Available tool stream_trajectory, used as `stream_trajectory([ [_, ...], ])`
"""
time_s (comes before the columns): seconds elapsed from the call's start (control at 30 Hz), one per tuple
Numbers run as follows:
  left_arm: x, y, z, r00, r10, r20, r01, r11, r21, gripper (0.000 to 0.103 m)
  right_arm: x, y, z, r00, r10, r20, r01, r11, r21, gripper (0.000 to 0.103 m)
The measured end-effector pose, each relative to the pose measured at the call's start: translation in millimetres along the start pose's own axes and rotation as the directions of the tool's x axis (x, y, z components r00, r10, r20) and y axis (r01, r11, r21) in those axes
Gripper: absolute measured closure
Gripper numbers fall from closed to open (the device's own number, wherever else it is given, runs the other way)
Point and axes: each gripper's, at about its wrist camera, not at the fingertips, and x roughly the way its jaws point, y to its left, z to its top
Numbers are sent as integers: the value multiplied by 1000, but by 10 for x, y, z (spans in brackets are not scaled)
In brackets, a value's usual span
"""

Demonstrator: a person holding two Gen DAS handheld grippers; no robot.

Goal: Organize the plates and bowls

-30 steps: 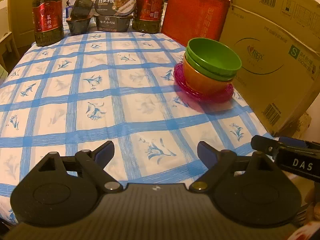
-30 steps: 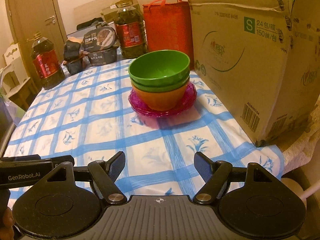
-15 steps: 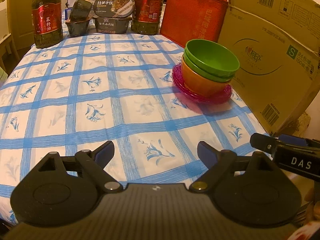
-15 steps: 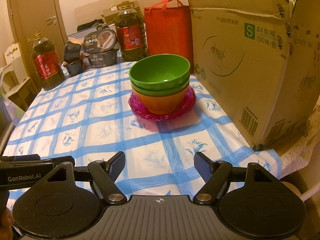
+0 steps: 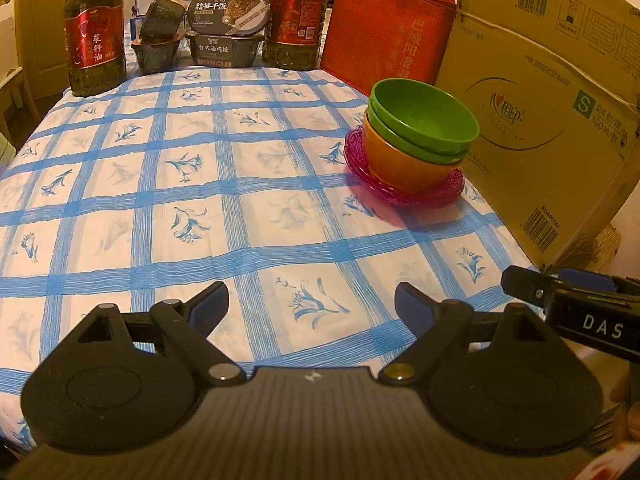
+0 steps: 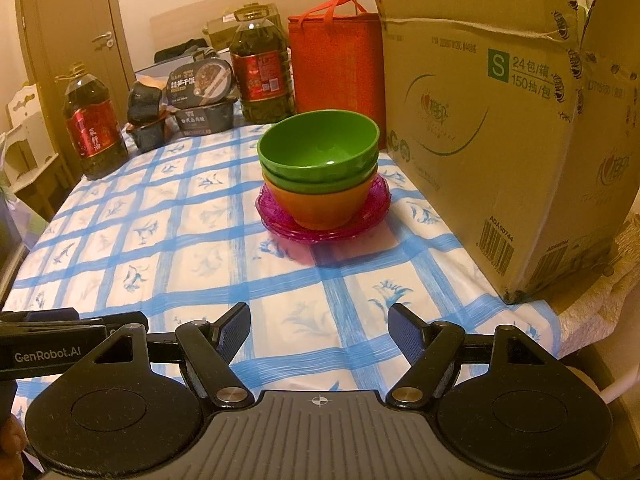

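Note:
Two green bowls [image 5: 424,120] [image 6: 320,148] sit nested in an orange bowl [image 5: 400,162] [image 6: 324,206], and the stack rests on pink plates [image 5: 404,194] [image 6: 324,232] at the right side of the checked tablecloth [image 5: 200,184]. My left gripper [image 5: 312,300] hovers open over the near table edge, well short of the stack, with nothing between its fingers. My right gripper [image 6: 320,322] is also open and empty, straight in front of the stack but apart from it. Each gripper shows at the edge of the other's view.
A large cardboard box [image 6: 500,128] stands just right of the stack. Behind it are a red bag [image 6: 336,64], two oil bottles [image 5: 94,40] [image 6: 262,72] and dark food tubs [image 5: 224,36] along the far edge. A door [image 6: 76,40] is at the back left.
The views drifted very slightly; the stack sits a touch farther off in both. Both grippers stay open and nothing on the table moved.

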Motion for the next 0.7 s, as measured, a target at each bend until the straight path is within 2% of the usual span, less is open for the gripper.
stream_trajectory([
  [0.7,-4,4,-12,1000,2,0,-2,1000,1,14,19,-15,-7,1000,1,-4,-1,1000,-3,28],
])
